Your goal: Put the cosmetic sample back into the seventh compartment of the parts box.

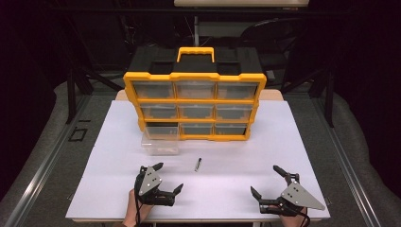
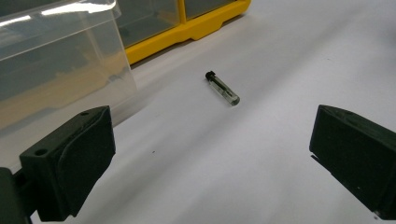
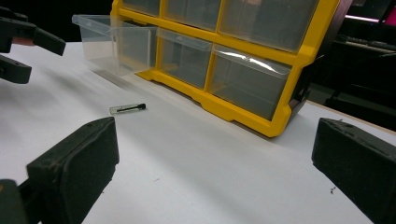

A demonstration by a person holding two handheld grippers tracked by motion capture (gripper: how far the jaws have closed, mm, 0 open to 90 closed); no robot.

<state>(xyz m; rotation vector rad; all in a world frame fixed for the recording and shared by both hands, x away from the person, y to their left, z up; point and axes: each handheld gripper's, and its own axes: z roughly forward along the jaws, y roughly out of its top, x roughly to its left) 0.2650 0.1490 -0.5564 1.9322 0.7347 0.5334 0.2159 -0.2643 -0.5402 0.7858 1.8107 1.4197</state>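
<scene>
- A small clear vial with a black cap lies on its side on the white worktop, in front of the yellow drawer cabinet and between the two tools.
- A clear drawer, pulled out of the cabinet's bottom-left slot, sits on the worktop just left of the vial.
- The left tool rests near the front edge, jaws wide and empty.
- The right tool, well apart, is also wide and empty.

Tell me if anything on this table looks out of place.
One clear drawer is pulled out of the yellow organizer at its bottom-left slot, and a small vial lies loose on the white table.
</scene>
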